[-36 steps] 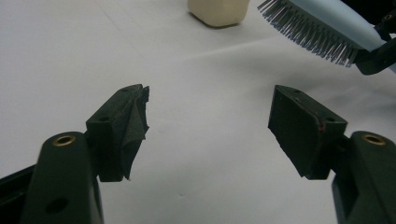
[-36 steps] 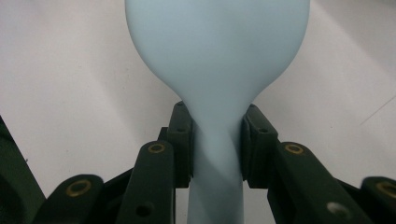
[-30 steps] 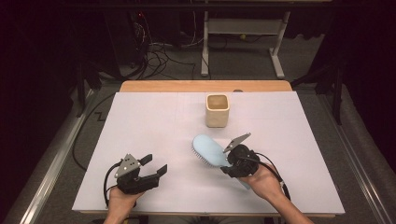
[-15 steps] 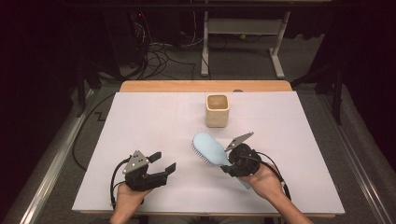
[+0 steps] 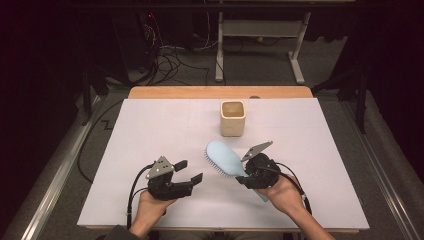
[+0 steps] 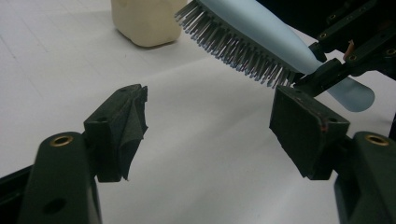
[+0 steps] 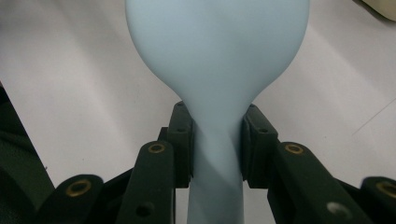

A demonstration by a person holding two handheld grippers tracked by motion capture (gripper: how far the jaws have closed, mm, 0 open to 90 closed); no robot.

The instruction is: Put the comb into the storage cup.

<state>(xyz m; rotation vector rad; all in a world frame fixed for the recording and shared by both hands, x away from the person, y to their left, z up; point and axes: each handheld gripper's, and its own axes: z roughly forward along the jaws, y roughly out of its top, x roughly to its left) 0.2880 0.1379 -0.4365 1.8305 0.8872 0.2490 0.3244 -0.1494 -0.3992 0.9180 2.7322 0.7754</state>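
Already picked up: right gripper [image 5: 251, 169] is clamped on the neck of the pale blue hairbrush [image 5: 223, 158], pads pressing the handle from both sides in the right gripper view [image 7: 215, 140]. Brush is held off the white table [image 5: 150, 130], near-centre, head pointing far-left, bristles facing down and left. Left gripper [image 5: 186, 171] sits to the brush's left, near side, jaws spread with nothing between them; brush bristles [image 6: 233, 44] show just beyond its pads.

Left to do, my guess: handover to the left gripper or drop into the cream cup [image 5: 233, 118] standing farther back; neither done yet.

Brush: smooth matte plastic, oval head, tapering handle, dense dark bristles. Cup: squarish, rounded corners, matte, open top. Table cover flat, paper-like.
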